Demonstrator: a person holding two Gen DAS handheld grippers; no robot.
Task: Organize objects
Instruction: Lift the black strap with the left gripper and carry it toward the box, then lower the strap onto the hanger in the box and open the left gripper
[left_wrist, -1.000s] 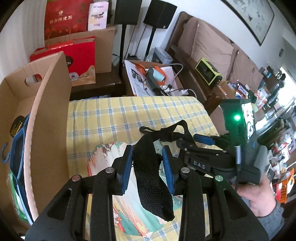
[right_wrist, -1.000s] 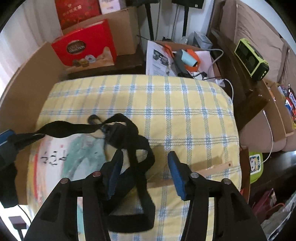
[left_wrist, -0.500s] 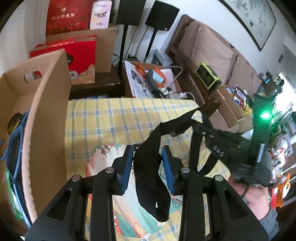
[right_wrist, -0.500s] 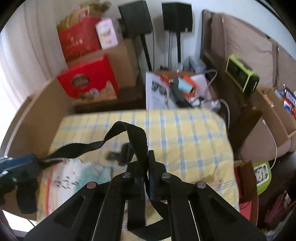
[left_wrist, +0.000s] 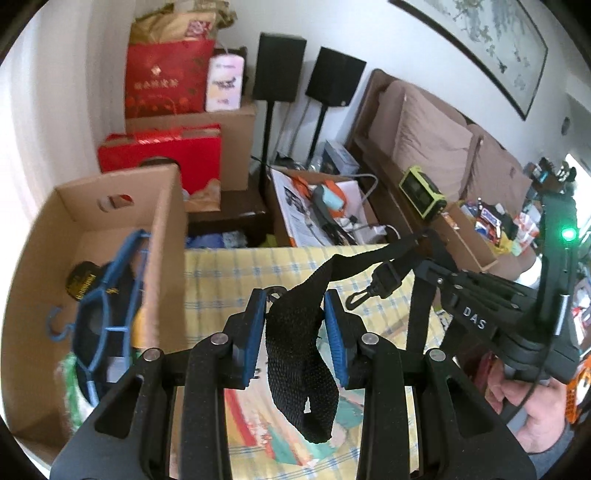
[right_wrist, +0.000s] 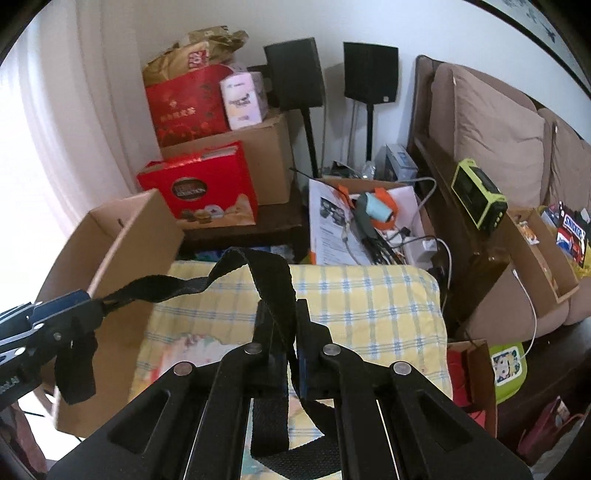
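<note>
Black woven strap hangs between my two tools, lifted above the yellow checked cloth of the table. My left tool pinches one end of it between the blue pads, and the loose tail falls down under the fingers. My right tool is closed tight on another part of the strap, so the band runs slack from one tool to the other, with a metal clip dangling in the middle.

The open cardboard box stands just to the left of my left tool, and I judge the strap goes there. To do this well, I bring both tools together over the box so the hanging loop enters first. I keep the clip away from the box wall and from the blue hanger inside, where it may catch. I release only when the strap is low in the box.
</note>
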